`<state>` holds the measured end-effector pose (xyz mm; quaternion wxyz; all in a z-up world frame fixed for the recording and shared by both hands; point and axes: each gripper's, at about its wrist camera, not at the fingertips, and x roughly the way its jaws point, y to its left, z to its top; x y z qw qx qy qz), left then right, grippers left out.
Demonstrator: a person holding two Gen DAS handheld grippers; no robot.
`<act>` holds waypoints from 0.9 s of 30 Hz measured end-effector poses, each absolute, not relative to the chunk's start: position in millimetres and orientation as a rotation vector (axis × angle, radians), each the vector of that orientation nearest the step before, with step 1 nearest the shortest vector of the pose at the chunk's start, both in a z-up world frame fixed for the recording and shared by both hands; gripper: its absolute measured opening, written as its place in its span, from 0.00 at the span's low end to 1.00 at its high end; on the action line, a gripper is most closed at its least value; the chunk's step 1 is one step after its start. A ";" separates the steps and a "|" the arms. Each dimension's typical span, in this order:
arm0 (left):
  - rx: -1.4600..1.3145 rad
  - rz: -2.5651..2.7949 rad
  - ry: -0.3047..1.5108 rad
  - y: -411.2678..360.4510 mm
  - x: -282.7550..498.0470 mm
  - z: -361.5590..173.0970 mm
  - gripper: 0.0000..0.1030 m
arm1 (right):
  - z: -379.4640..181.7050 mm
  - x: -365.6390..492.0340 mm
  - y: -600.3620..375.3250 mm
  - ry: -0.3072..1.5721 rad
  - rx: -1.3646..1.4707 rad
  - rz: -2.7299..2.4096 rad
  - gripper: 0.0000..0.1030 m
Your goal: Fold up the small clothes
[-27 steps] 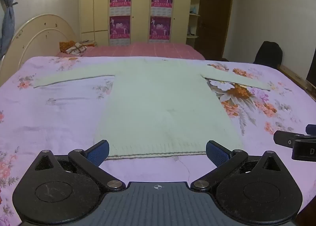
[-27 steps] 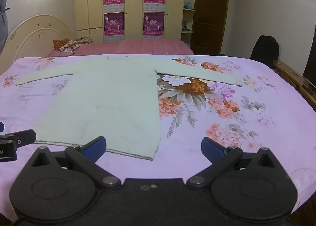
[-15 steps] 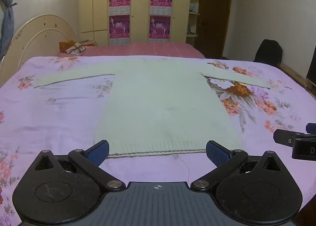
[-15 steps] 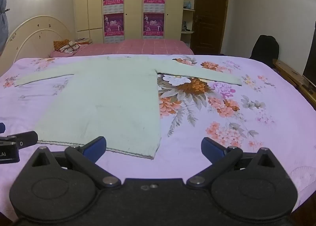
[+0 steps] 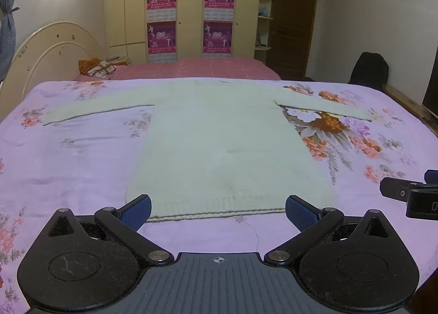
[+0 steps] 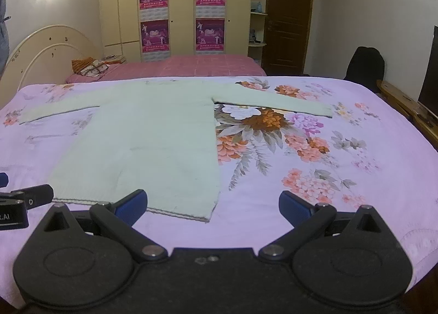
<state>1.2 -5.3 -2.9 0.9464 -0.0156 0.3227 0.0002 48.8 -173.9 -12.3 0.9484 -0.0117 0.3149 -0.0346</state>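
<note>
Pale green sweater [image 5: 221,146] spread flat on floral bed [image 5: 71,155], sleeves out

Its ribbed hem lies toward the bed's near edge, just ahead of the left tool [image 5: 218,208]; the right tool [image 6: 213,204] faces the hem's right corner. Both tools gape wide, gripping nothing.

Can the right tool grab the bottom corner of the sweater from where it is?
Probably yes. The right tool is open and empty, and the sweater lies flat on the bed with its near right corner just ahead, between the tool's fingers. Nothing lies in the way.
</note>
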 end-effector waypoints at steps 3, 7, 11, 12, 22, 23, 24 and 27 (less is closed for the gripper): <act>-0.029 -0.002 0.661 -6.9 1.7 -2.9 1.00 | -12.9 48.6 -175.0 0.644 -0.018 -0.073 0.99; -0.029 -0.004 0.667 -6.2 2.6 -3.3 1.00 | -15.1 48.6 -175.3 0.648 -0.015 -0.075 0.99; -0.029 -0.005 0.669 -6.2 3.7 -3.5 1.00 | -15.9 49.1 -175.0 0.651 -0.012 -0.080 0.99; -0.029 -0.005 0.670 -6.1 3.7 -3.5 1.00 | -16.0 49.1 -174.9 0.651 -0.012 -0.081 0.99; -0.039 -0.007 0.672 -3.9 6.9 -7.1 1.00 | -15.9 51.4 -174.5 0.652 -0.012 -0.086 0.99; -0.040 -0.007 0.673 -3.6 6.9 -7.4 1.00 | -15.8 51.5 -174.5 0.652 -0.011 -0.085 0.99; -0.040 -0.008 0.672 -3.7 6.7 -7.6 1.00 | -15.7 51.9 -174.0 0.651 -0.011 -0.085 0.99; -0.038 -0.007 0.676 -3.6 7.3 -7.9 1.00 | -15.3 52.7 -171.6 0.650 -0.011 -0.084 0.99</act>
